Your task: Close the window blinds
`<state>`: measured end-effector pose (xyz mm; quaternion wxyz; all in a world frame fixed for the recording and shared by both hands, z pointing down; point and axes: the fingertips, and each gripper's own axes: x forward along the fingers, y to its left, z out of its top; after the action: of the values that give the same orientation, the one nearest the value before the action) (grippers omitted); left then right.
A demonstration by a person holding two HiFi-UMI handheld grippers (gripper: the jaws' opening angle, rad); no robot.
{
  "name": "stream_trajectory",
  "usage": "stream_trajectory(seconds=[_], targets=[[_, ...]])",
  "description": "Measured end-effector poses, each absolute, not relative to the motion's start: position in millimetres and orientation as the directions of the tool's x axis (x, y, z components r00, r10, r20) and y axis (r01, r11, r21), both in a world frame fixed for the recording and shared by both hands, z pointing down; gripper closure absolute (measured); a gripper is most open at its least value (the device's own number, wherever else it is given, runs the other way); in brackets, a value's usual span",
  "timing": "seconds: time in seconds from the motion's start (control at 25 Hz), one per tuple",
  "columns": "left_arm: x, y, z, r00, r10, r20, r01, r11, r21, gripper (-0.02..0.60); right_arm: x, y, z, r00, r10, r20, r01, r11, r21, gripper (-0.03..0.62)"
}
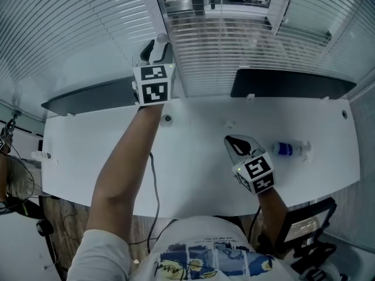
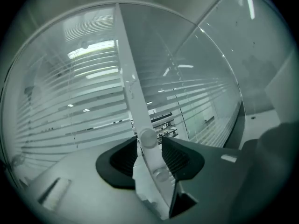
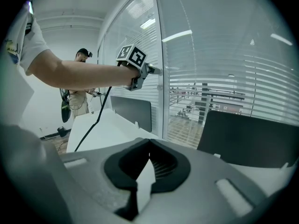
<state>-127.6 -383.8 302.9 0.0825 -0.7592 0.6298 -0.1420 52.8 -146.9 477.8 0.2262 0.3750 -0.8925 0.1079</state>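
Note:
Slatted blinds (image 1: pixel 234 40) hang behind glass on both sides of a white frame post (image 1: pixel 170 34). My left gripper (image 1: pixel 154 48) is raised against that post. In the left gripper view the post (image 2: pixel 131 87) runs up between the jaws, and a round white knob (image 2: pixel 148 137) on it sits between the pads of the left gripper (image 2: pixel 149 146). Thin gaps show beside the knob, so the jaws stand open around it. The slats (image 2: pixel 84 106) are partly tilted, with light between them. My right gripper (image 1: pixel 235 145) hangs low over the white desk (image 1: pixel 193 163), shut and holding nothing.
A clear bottle with a blue label (image 1: pixel 288 149) lies on the desk right of my right gripper. Dark panels (image 1: pixel 287 84) (image 1: pixel 94 95) stand along the desk's far edge. A black cable (image 1: pixel 156 183) crosses the desk. Another person (image 3: pixel 77 94) stands far back.

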Motion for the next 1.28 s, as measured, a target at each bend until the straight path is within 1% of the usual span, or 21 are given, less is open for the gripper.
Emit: stream_trajectory(seconds=[0.12,0.24,0.32,0.4,0.52,0.72,0.96,1.12,1.28], targets=[[-122.5,-377.3,310.2,0.179,-0.974,0.138,-0.871,-0.222,-0.438,0.413,50.4,-146.3,477.0,-0.62,-0.618,0.483,-0.715,0.699,-0.023,0.591],[-114.7,-370.9,313.8,0.198,-0.969,0.15,-0.768,-0.248,-0.59,0.413,50.3,-144.6,478.8,-0.622,-0.615,0.486,-0.713,0.7,-0.027,0.591],[-111.0,-368.4,313.7,0.205,-0.968,0.147,-0.671,-0.248,-0.699,0.413,50.2,-143.8,480.0,-0.623,-0.613,0.486,-0.713,0.7,-0.03,0.591],[-108.5,-368.5,312.8,0.211,-0.967,0.142,-0.547,-0.237,-0.803,0.413,49.6,-143.4,480.4,-0.624,-0.613,0.485,-0.714,0.7,-0.033,0.591],[-107.4,-372.0,311.9,0.215,-0.966,0.144,-0.367,-0.216,-0.905,0.414,51.1,-144.1,480.6,-0.621,-0.616,0.485,-0.717,0.697,-0.033,0.591],[-108.7,-381.6,311.3,0.204,-0.965,0.163,-0.169,-0.198,-0.965,0.414,53.1,-143.6,481.7,-0.619,-0.619,0.483,-0.718,0.695,-0.029,0.591],[-107.2,-390.3,319.6,0.185,-0.966,0.178,0.037,-0.175,-0.984,0.414,56.2,-142.5,483.1,-0.617,-0.622,0.483,-0.72,0.694,-0.026,0.591],[-105.2,-395.2,322.5,0.165,-0.969,0.184,0.119,-0.166,-0.979,0.414,55.6,-142.5,483.6,-0.617,-0.619,0.486,-0.718,0.695,-0.027,0.591],[-109.8,-399.6,322.3,0.12,-0.976,0.183,0.156,-0.163,-0.974,0.414,55.9,-140.1,483.0,-0.619,-0.619,0.484,-0.717,0.697,-0.027,0.591]])
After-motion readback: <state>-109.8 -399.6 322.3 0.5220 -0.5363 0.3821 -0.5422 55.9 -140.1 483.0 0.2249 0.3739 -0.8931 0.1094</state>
